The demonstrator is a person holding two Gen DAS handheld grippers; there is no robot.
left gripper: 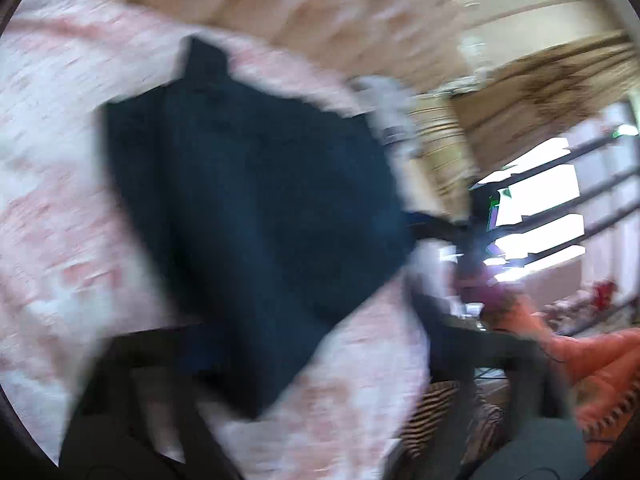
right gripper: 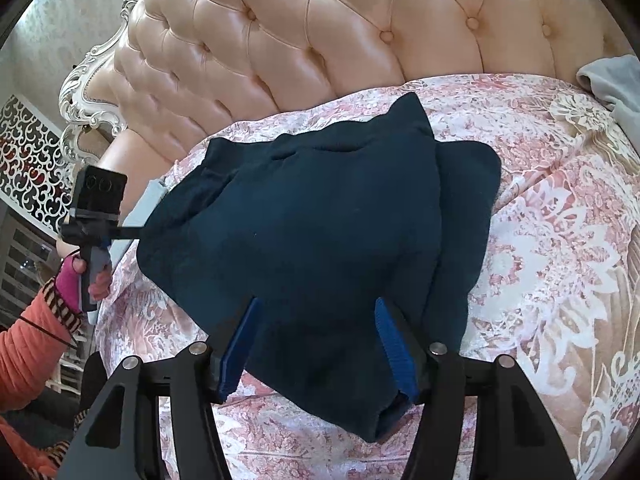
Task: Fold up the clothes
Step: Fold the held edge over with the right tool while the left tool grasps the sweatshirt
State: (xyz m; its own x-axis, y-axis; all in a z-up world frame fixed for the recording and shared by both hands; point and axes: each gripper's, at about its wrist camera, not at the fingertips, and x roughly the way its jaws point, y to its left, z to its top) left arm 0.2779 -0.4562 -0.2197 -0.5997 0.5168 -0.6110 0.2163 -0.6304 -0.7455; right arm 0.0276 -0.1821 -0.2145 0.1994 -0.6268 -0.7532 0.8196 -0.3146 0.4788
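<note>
— What does the right wrist view give you that the left one doesn't?

— A sharp look. It shows the left gripper [right gripper: 138, 233] from outside, at the left edge of the dark blue garment [right gripper: 316, 248], held by a hand [right gripper: 86, 276] with a pink cuff and an orange sleeve [right gripper: 28, 336]. The left wrist view is badly blurred; there the garment [left gripper: 256, 216] is only a dark shape on the pink bedspread [left gripper: 56, 208], and a bright window [left gripper: 536, 196] shows off to the right.

— And the room?

— A bed with a pink and white floral bedspread [right gripper: 560, 240], a tufted peach headboard [right gripper: 320, 28] with a carved white frame, and a grey cloth [right gripper: 612, 80] at the far right edge.

— Where is the garment against the jaws?

— It lies folded in a heap mid-bed. The right gripper [right gripper: 316, 344] stands partly open, its blue pads on either side of the garment's near end; I cannot tell whether they press on it. The left gripper's jaws are closed, their tip at the garment's left edge; whether cloth is pinched there I cannot tell.
</note>
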